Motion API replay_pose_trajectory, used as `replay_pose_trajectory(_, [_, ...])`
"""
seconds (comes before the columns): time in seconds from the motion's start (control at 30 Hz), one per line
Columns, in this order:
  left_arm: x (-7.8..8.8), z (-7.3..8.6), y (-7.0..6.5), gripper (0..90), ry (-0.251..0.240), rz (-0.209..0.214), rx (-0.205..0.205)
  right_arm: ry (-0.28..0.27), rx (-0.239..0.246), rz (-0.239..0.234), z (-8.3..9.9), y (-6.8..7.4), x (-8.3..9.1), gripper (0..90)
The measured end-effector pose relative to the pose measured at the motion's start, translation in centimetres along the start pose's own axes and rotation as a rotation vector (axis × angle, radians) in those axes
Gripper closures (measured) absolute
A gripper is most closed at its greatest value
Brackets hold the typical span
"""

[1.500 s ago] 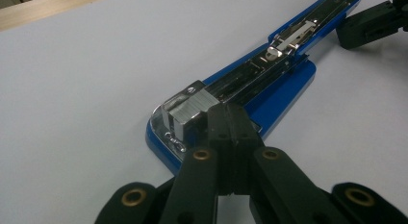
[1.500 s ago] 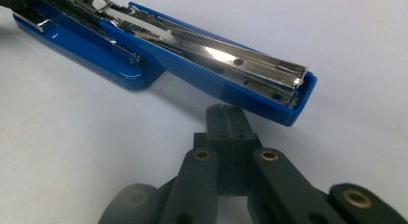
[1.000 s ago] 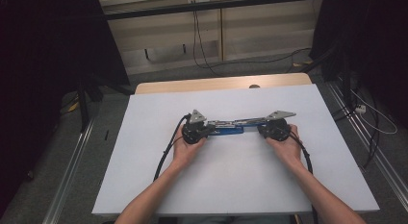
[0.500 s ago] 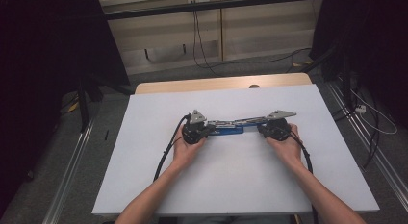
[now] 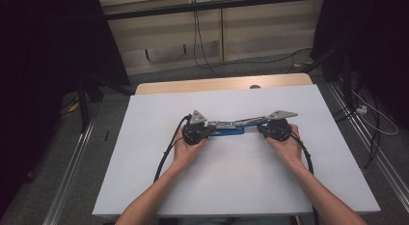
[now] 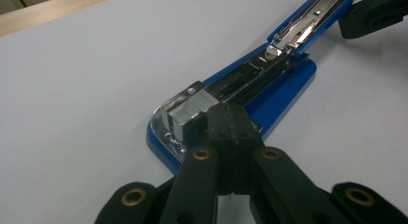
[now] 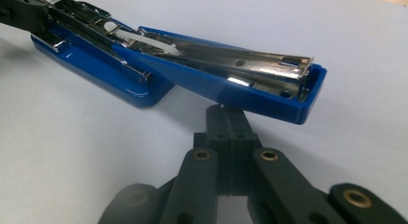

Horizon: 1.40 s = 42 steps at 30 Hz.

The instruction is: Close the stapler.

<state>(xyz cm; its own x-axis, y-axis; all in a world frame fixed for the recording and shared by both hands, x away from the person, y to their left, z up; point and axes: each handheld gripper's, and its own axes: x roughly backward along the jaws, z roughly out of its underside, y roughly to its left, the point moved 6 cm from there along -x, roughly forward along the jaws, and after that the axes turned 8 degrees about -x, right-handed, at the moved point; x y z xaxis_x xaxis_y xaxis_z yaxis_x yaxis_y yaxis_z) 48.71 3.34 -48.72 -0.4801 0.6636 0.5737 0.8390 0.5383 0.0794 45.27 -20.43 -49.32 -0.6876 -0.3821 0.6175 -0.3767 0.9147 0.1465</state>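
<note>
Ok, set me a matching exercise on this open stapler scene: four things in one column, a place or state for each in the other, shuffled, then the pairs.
Things:
1. stapler base
2. stapler lid
3. left gripper
4. table edge

Places or states:
A. bare wood strip beyond the white surface
B. jaws together at the staple-loaded front end
C. swung open, its free end raised over the right gripper
D. lying flat on the white surface

Pairs: 1-D, 2-C, 3-B, 4-A
</note>
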Motion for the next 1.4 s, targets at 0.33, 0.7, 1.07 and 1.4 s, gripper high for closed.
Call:
replay_pose_trajectory(0.33, [0.0, 0.0, 0.0, 90.0, 0.002, -0.004, -0.003, -0.033, -0.006, -0.021, -0.5, 0.4, 0.1, 90.0])
replay_pose_trajectory(0.7, [0.0, 0.0, -0.1, 90.0, -0.003, -0.01, 0.004, -0.069, 0.0, -0.056, -0.8, 0.9, 0.3, 90.0])
replay_pose_trajectory(1.07, [0.3, 0.1, -0.5, 87.3, 0.002, 0.008, 0.003, -0.097, -0.015, -0.065, -0.8, 0.6, 0.6, 87.9])
replay_pose_trajectory(1.4, [0.6, 0.0, -1.7, 80.1, -0.01, 0.05, 0.016, -0.127, -0.03, -0.089, -1.0, 0.7, 1.3, 80.5])
